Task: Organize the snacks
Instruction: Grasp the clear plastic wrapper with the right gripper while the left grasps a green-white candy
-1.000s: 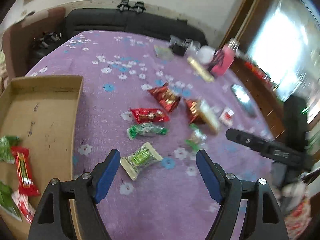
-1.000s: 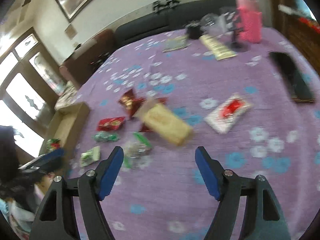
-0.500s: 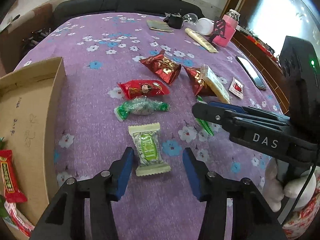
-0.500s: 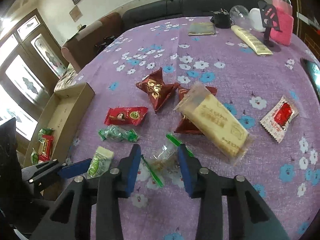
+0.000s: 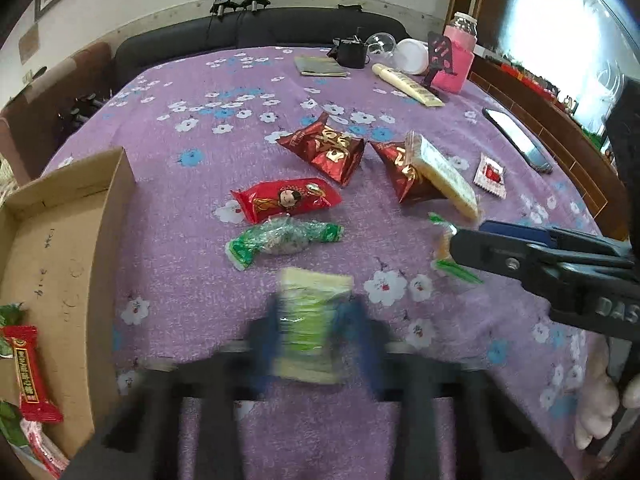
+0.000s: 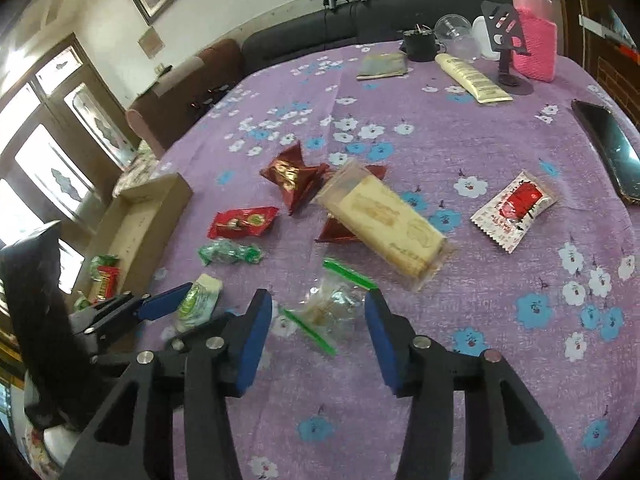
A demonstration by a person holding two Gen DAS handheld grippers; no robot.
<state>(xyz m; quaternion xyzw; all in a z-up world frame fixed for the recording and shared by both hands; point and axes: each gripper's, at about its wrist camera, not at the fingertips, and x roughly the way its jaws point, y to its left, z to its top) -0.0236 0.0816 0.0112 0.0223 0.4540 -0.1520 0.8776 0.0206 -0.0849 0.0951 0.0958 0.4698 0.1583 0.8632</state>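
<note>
A: The left hand-held gripper (image 5: 316, 336) was clamped on the pale green snack packet (image 5: 312, 320), the blue pads pressed against its two long sides; the view was blurred, but the packet sat squarely between them on the purple desk (image 5: 200, 168).

B: And the right hand-held gripper (image 6: 318, 316)?

A: Its jaws were opening, with the clear bag with green strips (image 6: 328, 304) lying between them, the pads not pressing on it.

B: How should the step go?

A: I judged the left one should lift straight up before swinging to the cardboard box (image 5: 60, 240) on its left, so the wrapper did not drag. The right should centre over the crinkly bag and close on its bulk, not the loose film.

B: Any writing?

A: "DAS" showed on the right hand-held gripper's body in the left view. The red bar (image 5: 30, 376) in the box carried yellow characters too small to read; the red packet (image 5: 286, 200) ahead of the left gripper showed a cartoon face.
</note>
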